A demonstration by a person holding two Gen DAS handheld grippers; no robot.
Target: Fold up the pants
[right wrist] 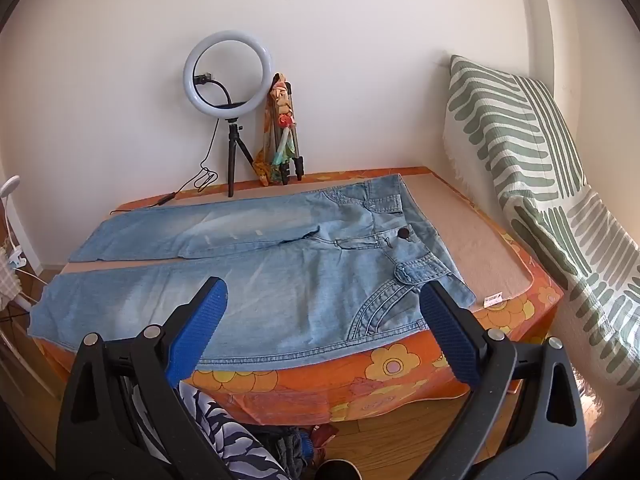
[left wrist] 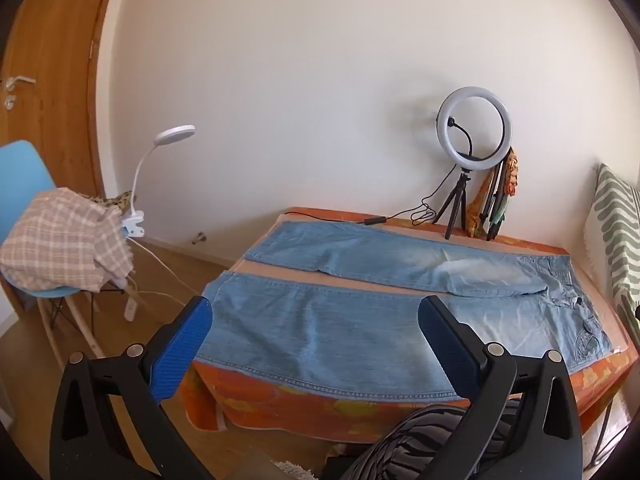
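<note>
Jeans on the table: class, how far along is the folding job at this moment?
Done: the jeans lie spread flat on the orange floral tablecloth, legs apart. In hand: nothing; the left gripper and right gripper hover open at the near edge. Left: every fold.

Your pants (right wrist: pixel 248 264) lie flat across the table (right wrist: pixel 496 252) at twelve o'clock, legs running toward nine, waist toward three. Behind them — against the wall — stands the ring light (right wrist: pixel 227 76). At three o'clock a cushion (right wrist: pixel 532 168) leans beside the table; at nine, the chair (left wrist: pixel 24 168) carries a cloth (left wrist: pixel 64 236).
</note>
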